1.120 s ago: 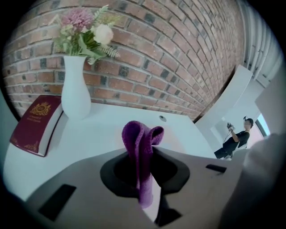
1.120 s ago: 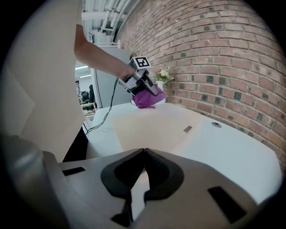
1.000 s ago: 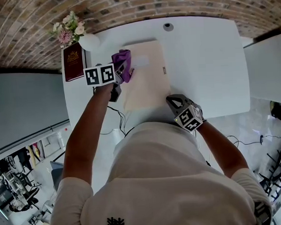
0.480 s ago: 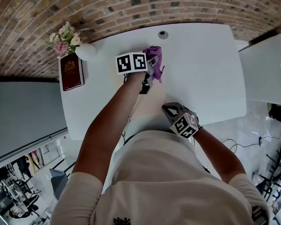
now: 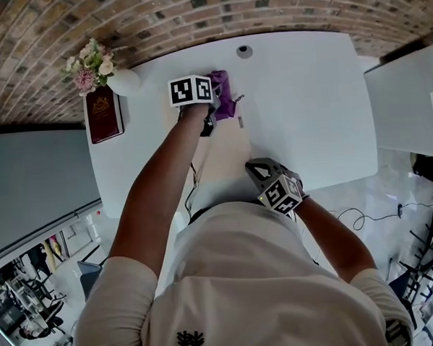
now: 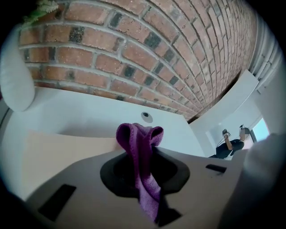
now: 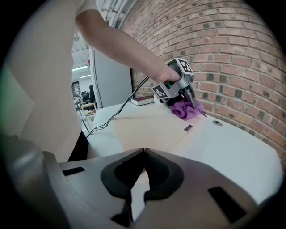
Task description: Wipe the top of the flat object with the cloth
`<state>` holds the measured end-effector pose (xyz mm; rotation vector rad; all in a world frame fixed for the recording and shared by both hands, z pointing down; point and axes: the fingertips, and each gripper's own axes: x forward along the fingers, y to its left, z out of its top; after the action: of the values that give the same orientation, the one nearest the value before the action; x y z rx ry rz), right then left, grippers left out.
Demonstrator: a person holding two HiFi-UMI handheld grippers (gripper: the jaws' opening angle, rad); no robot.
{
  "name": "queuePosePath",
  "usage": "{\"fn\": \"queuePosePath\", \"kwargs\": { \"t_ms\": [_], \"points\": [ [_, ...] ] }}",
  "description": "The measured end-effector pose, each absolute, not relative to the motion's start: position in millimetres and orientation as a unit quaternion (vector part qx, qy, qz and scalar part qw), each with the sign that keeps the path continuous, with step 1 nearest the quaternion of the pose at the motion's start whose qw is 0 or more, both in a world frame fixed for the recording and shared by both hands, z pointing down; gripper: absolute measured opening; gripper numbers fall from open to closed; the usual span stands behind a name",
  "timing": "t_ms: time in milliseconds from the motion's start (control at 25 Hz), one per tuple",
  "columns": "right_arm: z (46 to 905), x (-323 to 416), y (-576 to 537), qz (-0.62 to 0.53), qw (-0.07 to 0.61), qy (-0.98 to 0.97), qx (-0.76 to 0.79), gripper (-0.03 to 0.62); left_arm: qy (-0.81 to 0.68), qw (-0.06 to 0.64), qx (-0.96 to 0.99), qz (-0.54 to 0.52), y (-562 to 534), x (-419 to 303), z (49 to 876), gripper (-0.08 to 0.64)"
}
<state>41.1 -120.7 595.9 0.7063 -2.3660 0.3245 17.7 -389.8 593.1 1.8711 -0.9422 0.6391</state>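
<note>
A beige flat object (image 5: 228, 150) lies in the middle of the white table (image 5: 307, 106). My left gripper (image 5: 214, 104) is shut on a purple cloth (image 5: 224, 90) and holds it down at the flat object's far end. In the left gripper view the cloth (image 6: 139, 147) bunches up between the jaws of that gripper (image 6: 137, 154), with the flat object (image 6: 58, 150) under it. My right gripper (image 5: 257, 165) is at the near edge of the flat object (image 7: 147, 123). Its jaws (image 7: 144, 151) meet at the tips with nothing seen between them.
A white vase of flowers (image 5: 123, 81) and a dark red book (image 5: 102, 113) stand at the table's far left. A cable hole (image 5: 244, 51) is at the far edge below the brick wall. A black cable (image 5: 192, 184) trails off the near edge. Another white table (image 5: 408, 101) stands to the right.
My left gripper has carried the cloth from the flat object's left side to the right along its far end, then slightly back left. The right gripper has stayed at the near edge.
</note>
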Motion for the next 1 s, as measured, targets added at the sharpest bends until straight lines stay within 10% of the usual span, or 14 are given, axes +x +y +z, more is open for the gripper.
{"fn": "queuePosePath", "kwargs": {
  "t_ms": [1000],
  "points": [
    [598,37,-118,0.136,0.329,-0.894,0.274,0.029,-0.445,0.402,0.741,0.302,-379,-142,585,0.064]
  ]
}}
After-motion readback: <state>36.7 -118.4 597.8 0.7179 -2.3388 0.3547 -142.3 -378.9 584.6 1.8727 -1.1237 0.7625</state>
